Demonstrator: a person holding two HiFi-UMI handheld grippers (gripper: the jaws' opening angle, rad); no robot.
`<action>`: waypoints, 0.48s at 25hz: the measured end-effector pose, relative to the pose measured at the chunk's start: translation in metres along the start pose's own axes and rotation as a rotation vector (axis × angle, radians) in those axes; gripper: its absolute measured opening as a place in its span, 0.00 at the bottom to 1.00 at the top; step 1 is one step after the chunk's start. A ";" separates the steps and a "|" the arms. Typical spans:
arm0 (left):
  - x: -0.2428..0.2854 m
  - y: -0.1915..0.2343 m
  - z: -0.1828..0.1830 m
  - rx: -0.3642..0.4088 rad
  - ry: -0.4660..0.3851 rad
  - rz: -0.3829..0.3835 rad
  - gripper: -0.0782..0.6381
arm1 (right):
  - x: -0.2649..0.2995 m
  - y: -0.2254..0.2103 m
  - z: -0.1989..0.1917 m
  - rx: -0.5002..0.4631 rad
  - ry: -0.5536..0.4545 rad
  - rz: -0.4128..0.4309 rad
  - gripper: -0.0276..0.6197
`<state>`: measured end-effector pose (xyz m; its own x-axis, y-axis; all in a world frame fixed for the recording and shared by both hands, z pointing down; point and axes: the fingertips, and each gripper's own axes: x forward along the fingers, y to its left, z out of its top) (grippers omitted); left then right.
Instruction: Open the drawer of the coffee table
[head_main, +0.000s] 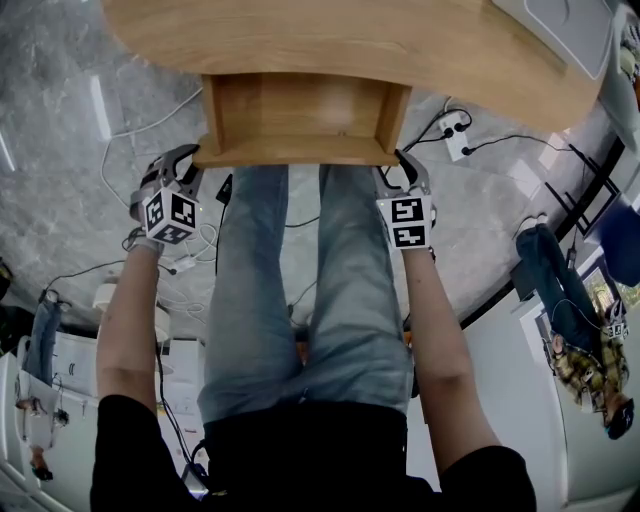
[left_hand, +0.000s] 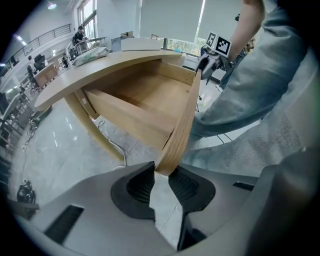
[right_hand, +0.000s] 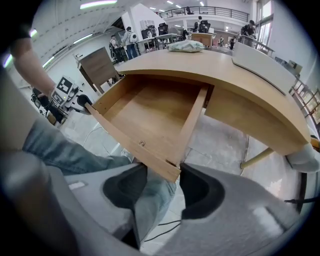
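I see the light wooden drawer (head_main: 300, 115) pulled out level from under the curved coffee table (head_main: 320, 40).

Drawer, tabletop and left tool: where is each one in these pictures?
drawer (right_hand: 150, 107): right gripper view, on its bare wooden floor.
tabletop (right_hand: 200, 67): right gripper view, on its flat upper surface.
left tool (left_hand: 161, 175): left gripper view, midway between its two fingertips, which clamp the drawer's front panel.

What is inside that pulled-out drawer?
Only bare wood shows inside the drawer, with no items visible. Its far end sits shaded under the tabletop, so that part is unclear.
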<state>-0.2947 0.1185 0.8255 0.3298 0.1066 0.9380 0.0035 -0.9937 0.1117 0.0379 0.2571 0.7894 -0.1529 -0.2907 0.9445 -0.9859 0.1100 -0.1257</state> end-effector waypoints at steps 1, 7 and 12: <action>-0.001 0.000 0.002 -0.007 0.002 0.007 0.24 | 0.000 0.000 -0.001 -0.003 0.004 0.001 0.35; 0.007 0.000 0.001 -0.003 0.025 0.013 0.25 | 0.008 0.000 -0.008 -0.021 0.034 0.006 0.35; 0.021 -0.004 -0.010 0.034 0.058 -0.006 0.25 | 0.017 0.001 -0.012 -0.044 0.057 0.008 0.35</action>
<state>-0.2972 0.1250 0.8479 0.2746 0.1133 0.9548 0.0382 -0.9935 0.1070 0.0355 0.2632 0.8092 -0.1557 -0.2349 0.9595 -0.9806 0.1543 -0.1213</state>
